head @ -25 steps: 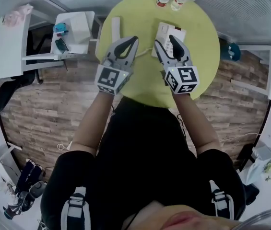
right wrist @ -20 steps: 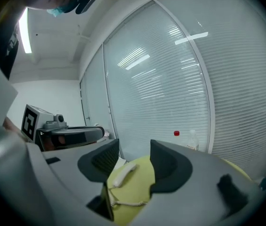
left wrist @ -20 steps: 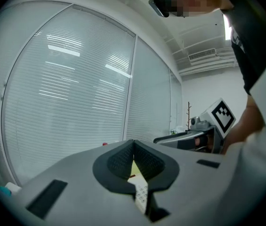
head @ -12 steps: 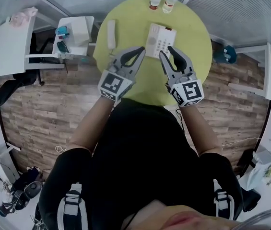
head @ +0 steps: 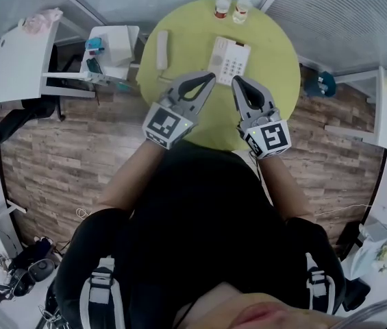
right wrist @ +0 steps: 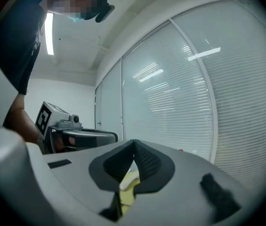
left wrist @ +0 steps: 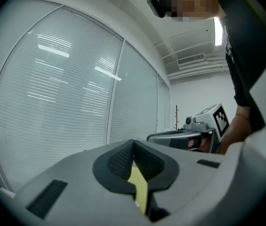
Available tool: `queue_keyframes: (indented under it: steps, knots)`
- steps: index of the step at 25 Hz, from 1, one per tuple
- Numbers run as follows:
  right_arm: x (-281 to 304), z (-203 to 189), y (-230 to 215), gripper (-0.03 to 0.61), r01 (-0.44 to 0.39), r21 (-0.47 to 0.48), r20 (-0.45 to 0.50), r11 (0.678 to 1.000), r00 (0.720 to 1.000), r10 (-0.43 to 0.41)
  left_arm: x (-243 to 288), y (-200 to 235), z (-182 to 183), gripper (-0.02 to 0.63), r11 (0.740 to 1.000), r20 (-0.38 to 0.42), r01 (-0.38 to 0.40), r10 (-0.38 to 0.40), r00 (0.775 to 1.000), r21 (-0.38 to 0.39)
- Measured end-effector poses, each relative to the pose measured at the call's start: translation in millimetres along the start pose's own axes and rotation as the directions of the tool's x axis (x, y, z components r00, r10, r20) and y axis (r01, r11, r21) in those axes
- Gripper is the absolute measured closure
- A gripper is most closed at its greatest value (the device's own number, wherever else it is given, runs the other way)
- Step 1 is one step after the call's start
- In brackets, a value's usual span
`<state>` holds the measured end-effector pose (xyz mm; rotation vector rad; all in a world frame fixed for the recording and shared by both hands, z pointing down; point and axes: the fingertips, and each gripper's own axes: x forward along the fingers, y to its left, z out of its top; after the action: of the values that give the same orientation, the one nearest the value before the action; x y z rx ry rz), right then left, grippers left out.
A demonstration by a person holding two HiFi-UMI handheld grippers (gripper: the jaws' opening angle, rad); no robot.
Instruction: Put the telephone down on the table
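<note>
Head view: the left gripper (head: 207,79) and right gripper (head: 237,81), its jaws having just been closing on nothing, are being held clenched, as the telephone (head: 229,59) is seemingly already lying on the table (head: 279,81) ahead.

Two tools: left tool (head: 210,78) and right tool (head: 236,81). One round worktop (head: 275,74). On it one telephone (head: 229,59), one handset (head: 161,50), and two bottles: red-top bottle (head: 222,4), white-top bottle (head: 242,7).
</note>
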<state>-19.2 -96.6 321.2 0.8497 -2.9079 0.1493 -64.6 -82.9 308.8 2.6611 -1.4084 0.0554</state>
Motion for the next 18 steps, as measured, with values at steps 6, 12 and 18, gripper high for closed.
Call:
queue_keyframes:
  steps: [6,12,18]
  knots:
    - [-4.5,0.3,6.7,0.56,-0.02,-0.009,0.004,1.0,1.0,0.02,-5.6,-8.7,2.8,0.603,1.0,-0.004,0.003,-0.003,1.0,0.011]
    - [-6.3,-2.4,8.4,0.561,-0.019,-0.009,-0.005,1.0,1.0,0.019,-8.0,-12.0,-1.9,0.603,1.0,-0.007,0.001,-0.001,1.0,0.009]
    - [-6.0,-2.7,8.1,0.561,-0.015,-0.014,-0.002,1.0,1.0,0.015,-7.6,-10.5,-6.1,0.603,1.0,-0.013,0.001,0.0,1.0,0.013]
